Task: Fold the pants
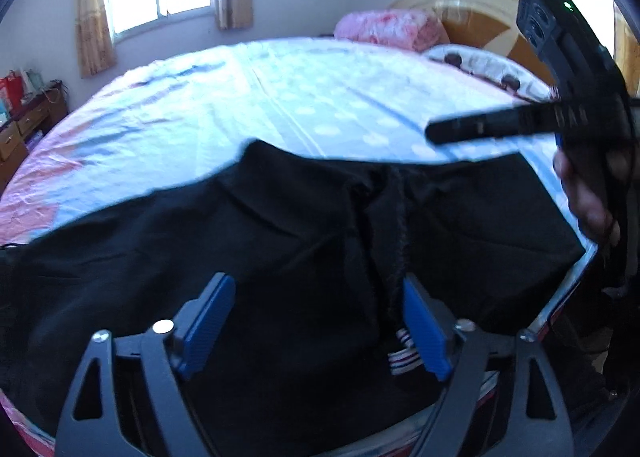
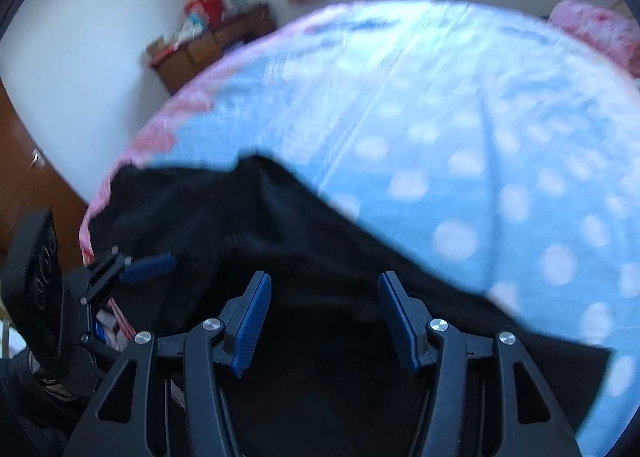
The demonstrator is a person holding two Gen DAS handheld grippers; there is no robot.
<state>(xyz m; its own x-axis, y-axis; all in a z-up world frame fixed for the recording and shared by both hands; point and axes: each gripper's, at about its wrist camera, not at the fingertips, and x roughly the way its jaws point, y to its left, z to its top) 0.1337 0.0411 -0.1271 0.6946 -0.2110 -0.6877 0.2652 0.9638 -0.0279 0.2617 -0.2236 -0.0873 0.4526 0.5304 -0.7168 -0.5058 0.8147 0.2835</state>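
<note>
Pants [image 1: 280, 241], black, lie flat on the bed [image 1: 240, 97] before me, both my left gripper [image 1: 316, 321] and right gripper [image 2: 324, 317] spread and empty above them; next, I judge, a fresh edge-grab.

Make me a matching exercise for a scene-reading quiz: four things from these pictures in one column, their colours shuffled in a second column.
Things:
1. pants
2. bedsheet
3. bundle by the headboard
4. curtains

Colours:
A. pink
B. tan
C. black
D. light blue with white dots

Pairs: 1-C, 2-D, 3-A, 4-B
</note>
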